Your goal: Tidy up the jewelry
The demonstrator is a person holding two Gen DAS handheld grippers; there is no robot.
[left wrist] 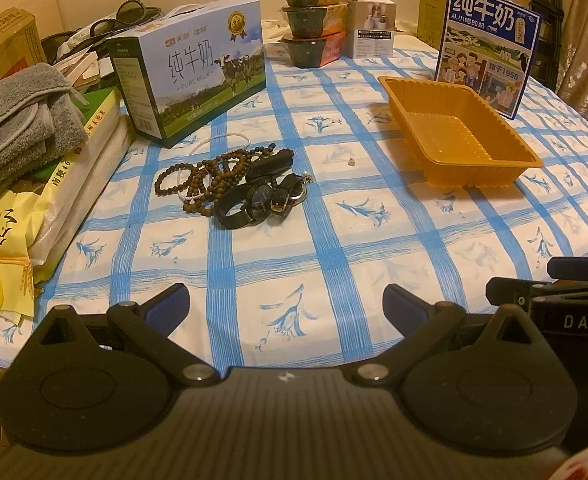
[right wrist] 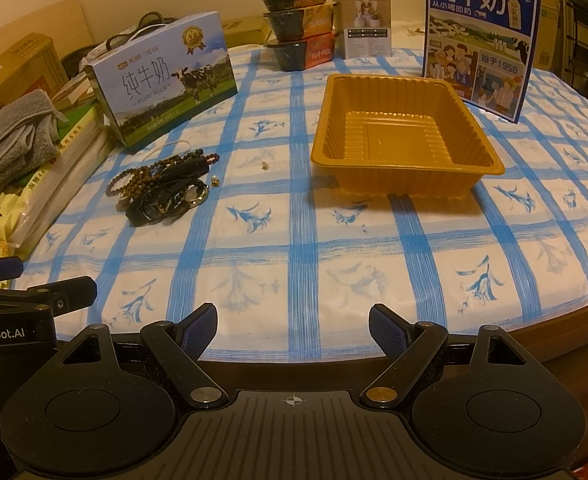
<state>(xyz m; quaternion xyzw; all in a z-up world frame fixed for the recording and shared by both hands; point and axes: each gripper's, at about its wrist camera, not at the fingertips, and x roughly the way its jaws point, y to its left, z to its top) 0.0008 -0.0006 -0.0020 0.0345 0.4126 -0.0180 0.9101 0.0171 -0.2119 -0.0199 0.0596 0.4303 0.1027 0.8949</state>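
Waiting above the table [left wrist: 334, 240], the left gripper [left wrist: 286, 308] and right gripper [right wrist: 293, 326] both gape wide, holding nothing (jewelry pile [left wrist: 230, 184] sits well apart from orange tray [left wrist: 460, 132]).

Bench [right wrist: 294, 256] with blue-checked cloth: jewelry pile [right wrist: 162, 192] (beads, watches tangled), orange tray [right wrist: 490, 168] empty, two milk cartons [right wrist: 162, 80] [right wrist: 478, 36], stacked bowls [right wrist: 298, 20], small box [right wrist: 364, 26], grey towel [right wrist: 10, 144] atop packages.
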